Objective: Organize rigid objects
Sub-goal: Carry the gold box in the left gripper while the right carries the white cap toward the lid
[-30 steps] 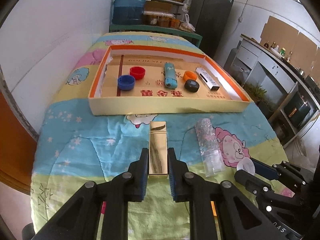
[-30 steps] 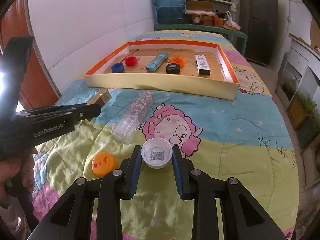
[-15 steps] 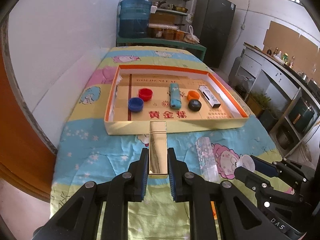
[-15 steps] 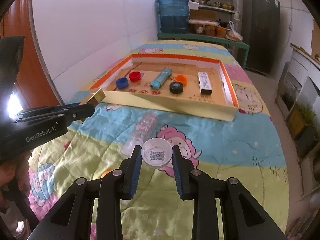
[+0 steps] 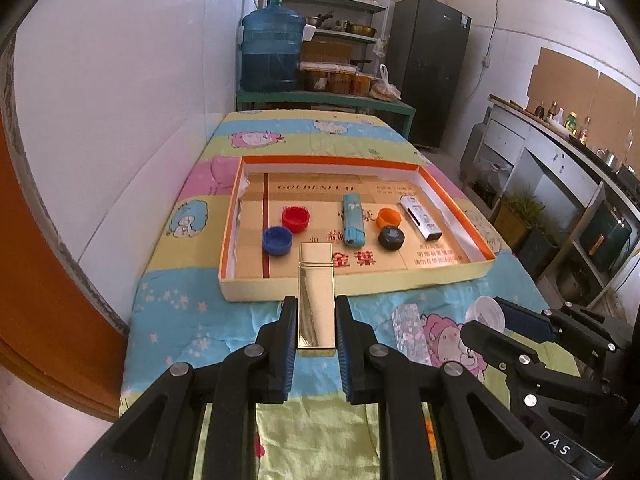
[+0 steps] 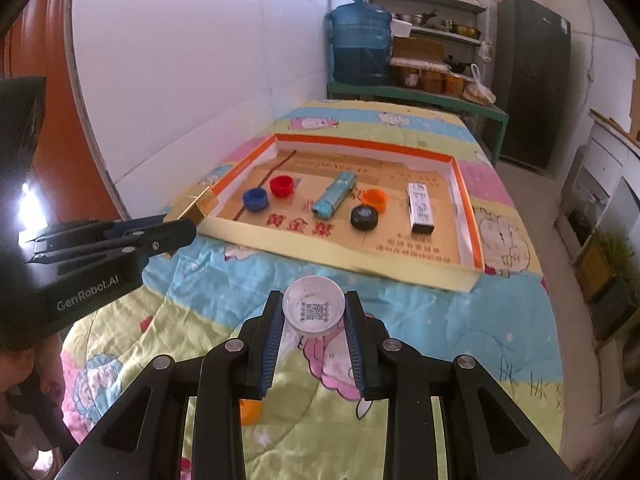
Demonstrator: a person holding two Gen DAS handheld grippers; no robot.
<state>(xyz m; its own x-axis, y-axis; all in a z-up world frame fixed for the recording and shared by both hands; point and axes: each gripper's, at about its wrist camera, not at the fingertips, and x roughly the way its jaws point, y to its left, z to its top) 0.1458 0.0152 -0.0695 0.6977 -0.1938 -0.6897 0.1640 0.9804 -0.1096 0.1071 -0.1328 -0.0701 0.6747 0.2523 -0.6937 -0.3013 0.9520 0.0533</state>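
Observation:
My left gripper is shut on a shiny gold rectangular case, held above the cartoon-print cloth just before the tray's front wall. In the right wrist view that gold case pokes out of the left gripper by the tray's near left corner. My right gripper is shut on a white bottle cap with a QR code inside, held over the cloth. The orange-rimmed tray holds a blue cap, red cap, teal lighter, orange cap, black cap and white box.
A clear patterned bottle lies on the cloth right of my left gripper. An orange cap sits on the cloth under my right gripper. A white wall runs along the table's left side. A water jug, shelves and a dark fridge stand beyond the table.
Both grippers have risen with the gold case and the white cap still held. The cloth, the clear bottle and the tray now lie farther below.

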